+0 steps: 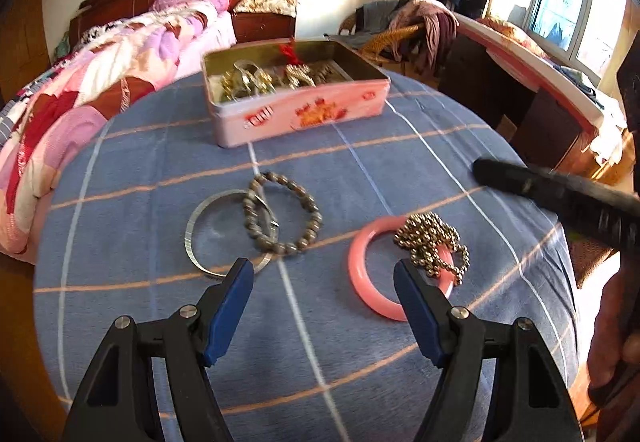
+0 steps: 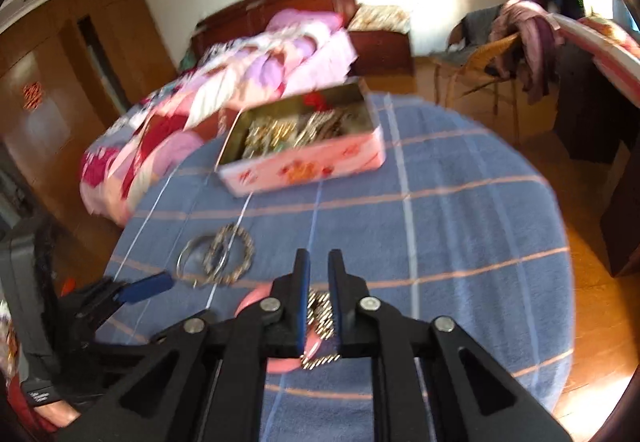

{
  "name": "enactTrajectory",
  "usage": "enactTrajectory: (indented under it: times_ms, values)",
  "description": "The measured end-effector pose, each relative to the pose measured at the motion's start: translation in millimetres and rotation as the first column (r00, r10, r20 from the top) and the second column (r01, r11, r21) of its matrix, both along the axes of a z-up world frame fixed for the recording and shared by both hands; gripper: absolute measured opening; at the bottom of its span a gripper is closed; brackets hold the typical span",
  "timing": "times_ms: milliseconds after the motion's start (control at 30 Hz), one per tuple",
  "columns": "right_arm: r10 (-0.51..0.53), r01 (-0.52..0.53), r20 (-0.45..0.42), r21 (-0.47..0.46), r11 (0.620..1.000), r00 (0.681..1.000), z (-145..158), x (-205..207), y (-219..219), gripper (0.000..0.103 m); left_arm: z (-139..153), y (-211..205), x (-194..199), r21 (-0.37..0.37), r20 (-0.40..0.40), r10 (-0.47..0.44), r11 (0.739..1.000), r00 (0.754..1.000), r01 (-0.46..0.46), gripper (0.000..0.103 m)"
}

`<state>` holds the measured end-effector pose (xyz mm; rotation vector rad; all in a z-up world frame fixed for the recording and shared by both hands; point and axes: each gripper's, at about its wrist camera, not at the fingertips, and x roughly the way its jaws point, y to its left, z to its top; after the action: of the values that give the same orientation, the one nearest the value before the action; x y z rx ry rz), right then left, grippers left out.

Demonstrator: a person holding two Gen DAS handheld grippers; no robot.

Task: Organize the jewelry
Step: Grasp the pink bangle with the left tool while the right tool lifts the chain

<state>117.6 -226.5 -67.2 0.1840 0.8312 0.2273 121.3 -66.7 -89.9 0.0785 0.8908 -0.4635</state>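
Two views split the story: the left wrist shows the left gripper (image 1: 324,274) spread wide above the cloth, pink bangle (image 1: 362,284) beside its right finger. Only the right wrist shows the right gripper (image 2: 319,260), fingers nearly together, over the gold bead chain (image 2: 320,312) heaped on that bangle; the tin (image 1: 304,114) sits beyond, long side crosswise.

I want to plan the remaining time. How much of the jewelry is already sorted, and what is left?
Done: the pink tin at the far side already holds many pieces. In hand: nothing; the left tool is open and empty, and the right tool hangs nearly closed above the gold bead chain, gripping nothing. Left on the cloth: the silver bangle, the grey bead bracelet, the pink bangle and that chain.
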Motion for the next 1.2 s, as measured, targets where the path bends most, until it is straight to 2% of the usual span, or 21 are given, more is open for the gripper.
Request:
enactTrajectory:
  times_ms: [67, 100, 133, 200, 233, 300, 367, 400, 433, 467, 533, 600, 633, 767, 933, 1067, 1200]
  values:
    - [0.010, -0.011, -0.018, -0.032, 0.999, 1.000, -10.1, 1.0, 7.7, 0.035, -6.6, -6.7, 2.1, 0.022, -0.024, 0.004, 1.000, 1.000, -0.003, 0.073]
    - [0.004, -0.005, -0.018, -0.056, 0.998, 1.000, -14.3, 2.1, 11.5, 0.047, -10.4, -11.6, 2.9, 0.040, -0.034, 0.005, 0.999, 0.999, -0.004, 0.073]
    - [0.004, -0.006, -0.021, -0.073, 0.997, 1.000, -17.8, 3.3, 14.7, 0.051, -12.9, -14.8, 3.5, 0.051, -0.042, 0.008, 0.999, 0.999, -0.006, 0.073]
    - [0.022, -0.025, -0.036, -0.085, 0.996, 0.999, -24.4, 6.2, 17.6, 0.051, -18.4, -23.5, 4.5, 0.073, -0.058, 0.007, 0.997, 0.998, -0.003, 0.073]
    - [0.033, -0.038, -0.047, -0.096, 0.995, 0.998, -27.8, 9.2, 19.9, 0.051, -18.7, -27.0, 3.8, 0.095, -0.043, 0.005, 0.995, 0.999, -0.001, 0.068]
    - [0.039, -0.047, -0.060, -0.126, 0.991, 0.997, -32.9, 12.6, 21.4, 0.051, -18.7, -34.2, 1.9, 0.129, -0.018, -0.019, 0.991, 1.000, 0.021, 0.055]
    - [0.058, -0.070, -0.084, -0.142, 0.987, 0.995, -39.4, 16.3, 22.9, 0.051, -17.6, -36.7, 1.4, 0.125, -0.015, -0.039, 0.991, 0.999, 0.041, 0.035]
    - [0.062, -0.074, -0.089, -0.136, 0.988, 0.994, -41.3, 18.5, 21.9, 0.050, -17.4, -37.7, 0.6, 0.127, -0.011, -0.049, 0.991, 0.999, 0.050, 0.029]
    - [0.063, -0.076, -0.099, -0.136, 0.988, 0.993, -43.2, 20.6, 20.4, 0.050, -17.3, -39.1, -0.9, 0.124, -0.009, -0.063, 0.990, 0.998, 0.064, 0.017]
    - [0.062, -0.077, -0.101, -0.143, 0.987, 0.993, -44.0, 20.1, 19.4, 0.048, -17.6, -39.9, -2.5, 0.121, -0.006, -0.069, 0.990, 0.998, 0.070, 0.014]
    - [0.066, -0.083, -0.100, -0.176, 0.981, 0.993, -43.6, 19.1, 20.3, 0.027, -17.6, -37.9, -3.1, 0.110, -0.004, -0.074, 0.991, 0.997, 0.074, 0.013]
    - [0.073, -0.092, -0.114, -0.165, 0.982, 0.991, -40.8, 16.4, 18.3, 0.017, -17.3, -35.9, -0.5, 0.089, -0.015, -0.069, 0.994, 0.998, 0.070, 0.011]
    - [0.061, -0.080, -0.111, -0.175, 0.981, 0.992, -39.3, 14.7, 17.1, 0.015, -17.4, -33.4, 0.2, 0.077, -0.021, -0.063, 0.995, 0.998, 0.064, 0.010]
    - [-0.010, -0.002, -0.083, -0.140, 0.990, 0.996, -32.1, 7.4, -1.9, 0.013, -16.8, -30.6, 0.1, 0.074, -0.023, -0.051, 0.996, 0.998, 0.052, 0.009]
    - [-0.079, 0.075, -0.045, -0.086, 0.993, 0.996, -19.5, -0.4, -24.4, 0.013, -13.9, -18.3, -2.6, 0.013, -0.039, -0.033, 0.999, 0.999, 0.034, 0.009]
    - [-0.110, 0.110, -0.004, -0.023, 0.994, 0.994, -5.9, -5.7, -35.2, 0.013, 4.8, -1.9, -6.9, -0.048, 0.013, -0.017, 0.999, 1.000, 0.018, 0.009]
    - [-0.114, 0.113, 0.034, 0.022, 0.993, 0.993, 9.4, -5.5, -34.3, 0.013, 23.8, 6.7, -8.9, -0.070, 0.068, -0.004, 0.998, 0.998, 0.009, 0.009]
